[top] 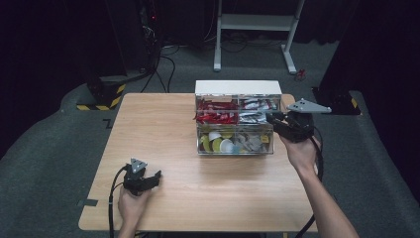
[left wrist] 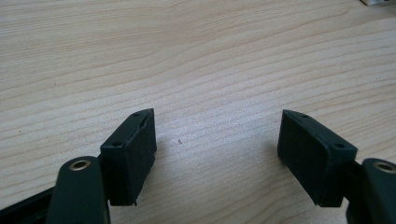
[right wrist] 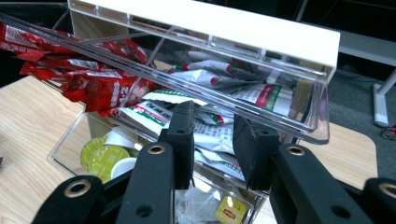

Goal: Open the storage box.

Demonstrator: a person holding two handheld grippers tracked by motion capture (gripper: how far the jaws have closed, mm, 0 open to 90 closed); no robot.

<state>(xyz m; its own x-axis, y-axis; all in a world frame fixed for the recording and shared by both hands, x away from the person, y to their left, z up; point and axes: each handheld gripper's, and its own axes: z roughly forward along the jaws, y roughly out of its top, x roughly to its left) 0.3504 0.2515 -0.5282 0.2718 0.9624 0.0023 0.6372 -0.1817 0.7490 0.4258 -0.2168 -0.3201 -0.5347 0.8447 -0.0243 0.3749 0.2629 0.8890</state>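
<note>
Black jaws of the right gripper [right wrist: 212,140] stand narrow, closed on a white packet [right wrist: 210,135] inside the clear box [top: 235,148] at the table's [top: 163,124] far right. Red packets [right wrist: 88,79] fill the neighbouring compartment. Left gripper [left wrist: 217,140] rests with jaws wide, holding nothing, over bare tabletop.

One light wooden table [top: 163,134]. One clear acrylic organiser box [top: 234,117] with white lid, at the table's 1 o'clock. Two black two-jaw grippers: left gripper [top: 141,179] at 7 o'clock, right gripper [top: 277,120] at 2 o'clock. Red sachets [top: 216,115], white-and-green sachets [top: 255,111], yellow-green round capsules [top: 216,144]: several each, exact counts unreadable.
</note>
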